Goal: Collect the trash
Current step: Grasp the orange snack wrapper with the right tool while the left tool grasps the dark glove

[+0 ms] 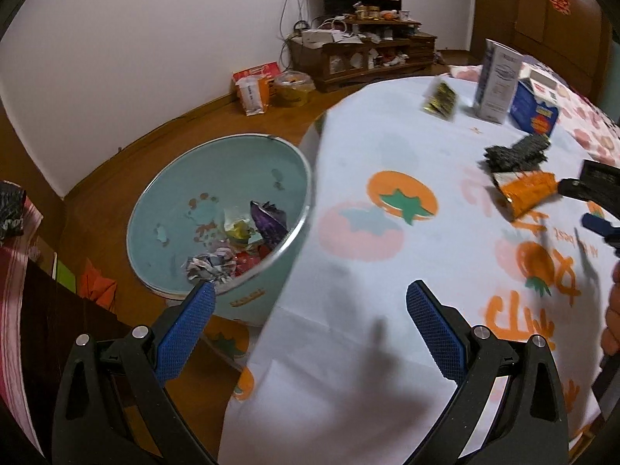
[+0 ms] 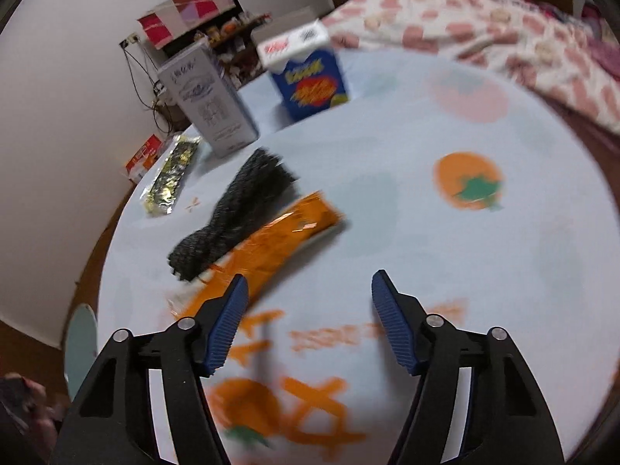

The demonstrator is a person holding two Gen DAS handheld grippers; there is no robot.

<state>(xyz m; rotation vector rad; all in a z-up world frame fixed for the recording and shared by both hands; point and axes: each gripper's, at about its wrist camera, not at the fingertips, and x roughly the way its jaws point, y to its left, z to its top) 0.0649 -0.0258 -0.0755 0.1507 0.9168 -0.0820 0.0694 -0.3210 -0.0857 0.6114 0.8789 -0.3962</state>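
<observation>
A mint-green trash bin (image 1: 162,209) stands on the floor beside the table and holds crumpled wrappers (image 1: 236,244). My left gripper (image 1: 310,302) is open and empty, above the table edge next to the bin. On the table lie an orange wrapper (image 2: 267,248), a black wrapper (image 2: 236,201) and a gold-black wrapper (image 2: 170,178). My right gripper (image 2: 310,290) is open and empty, just in front of the orange wrapper, its left finger at the wrapper's near end. In the left wrist view the orange wrapper (image 1: 527,193) sits at the right gripper's tips (image 1: 581,201).
A round table with a tomato-print cloth (image 1: 387,232). A grey-white carton (image 2: 209,104) and a blue cereal box (image 2: 310,77) stand at the far side. A wooden TV cabinet (image 1: 360,54) and bags (image 1: 255,89) sit by the wall. A patterned bedspread (image 2: 503,27) lies beyond the table.
</observation>
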